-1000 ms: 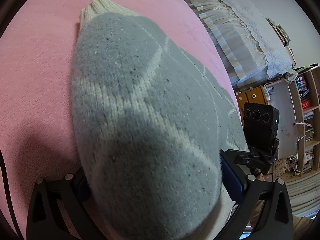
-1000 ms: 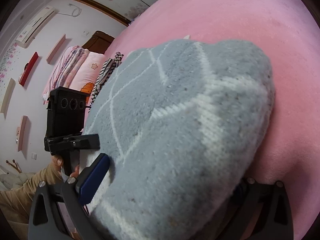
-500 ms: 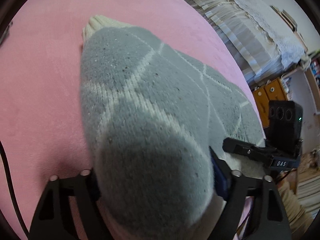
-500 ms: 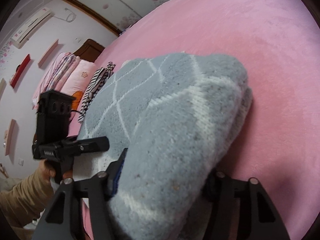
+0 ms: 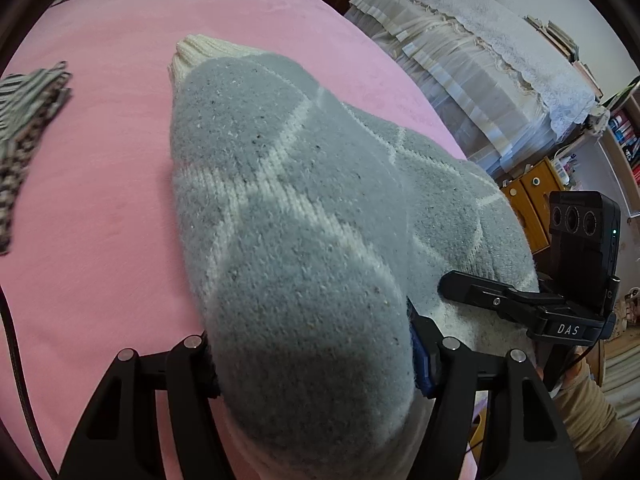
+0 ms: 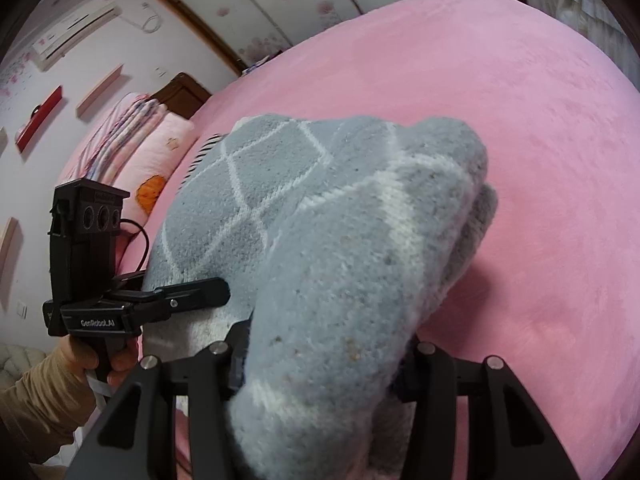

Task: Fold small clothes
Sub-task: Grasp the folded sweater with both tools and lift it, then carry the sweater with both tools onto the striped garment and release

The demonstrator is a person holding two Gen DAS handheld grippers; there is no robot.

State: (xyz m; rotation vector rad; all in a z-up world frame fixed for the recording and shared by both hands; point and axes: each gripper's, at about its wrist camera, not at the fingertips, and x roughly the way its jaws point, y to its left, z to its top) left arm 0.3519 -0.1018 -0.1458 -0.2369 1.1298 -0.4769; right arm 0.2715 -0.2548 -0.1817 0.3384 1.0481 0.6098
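A grey knitted garment (image 5: 288,216) with a white diamond pattern and a cream ribbed edge lies on the pink bed (image 5: 100,200). My left gripper (image 5: 312,356) is shut on its near edge, and the cloth bulges up over the jaws. My right gripper (image 6: 320,356) is shut on the other near edge of the same garment (image 6: 352,248), lifting a fold of it. Each gripper shows in the other's view: the right one (image 5: 520,300) at the garment's right side, the left one (image 6: 160,300) at its left side.
A striped, patterned piece of cloth (image 5: 28,128) lies on the bed at the left. Folded pink bedding and a pillow (image 6: 148,156) lie at the head of the bed. A covered piece of furniture (image 5: 480,72) and bookshelves (image 5: 624,136) stand beyond the bed's right edge.
Both grippers have drawn back and lifted with the garment's near edge, so the cloth folds over more. The two grippers have come closer together.
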